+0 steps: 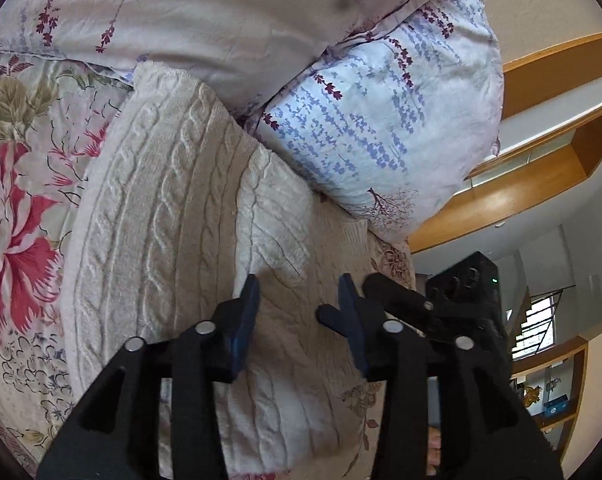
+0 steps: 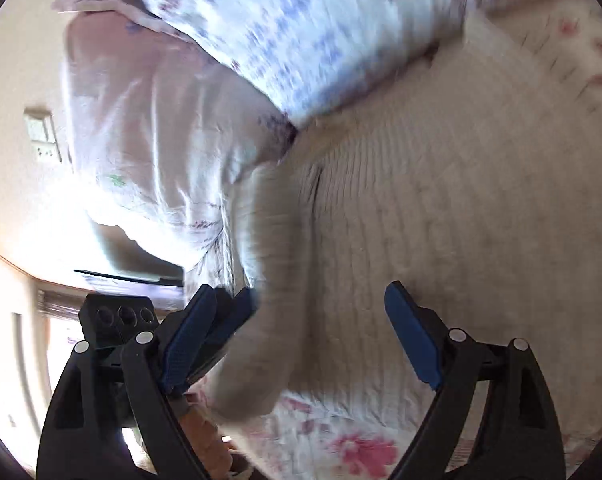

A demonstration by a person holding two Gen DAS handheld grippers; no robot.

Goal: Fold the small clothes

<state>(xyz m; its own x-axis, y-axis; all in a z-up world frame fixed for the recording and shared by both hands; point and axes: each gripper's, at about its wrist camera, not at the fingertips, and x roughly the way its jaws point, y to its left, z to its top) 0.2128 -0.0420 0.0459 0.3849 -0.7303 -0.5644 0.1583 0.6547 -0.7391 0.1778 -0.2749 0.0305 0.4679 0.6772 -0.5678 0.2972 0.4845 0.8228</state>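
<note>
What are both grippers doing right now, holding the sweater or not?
Left gripper: open, empty, above the white cable-knit sweater.
Right gripper: open wide, holding nothing, over the sweater; this view is motion-blurred.

The left hand-held gripper is built of matte black plastic: two angular arms with triangular cut-outs, each carrying round silver rivets at its joints. Its fingers are faced with dark blue pads. The right hand-held gripper has the same black frame, the same silver rivets and blue pads with a fine dimpled texture. In the left wrist view, the right unit shows as a black boxy housing with round holes and a small green light. Bare skin shows low on the left of the right wrist view, beside the near left arm.
</note>
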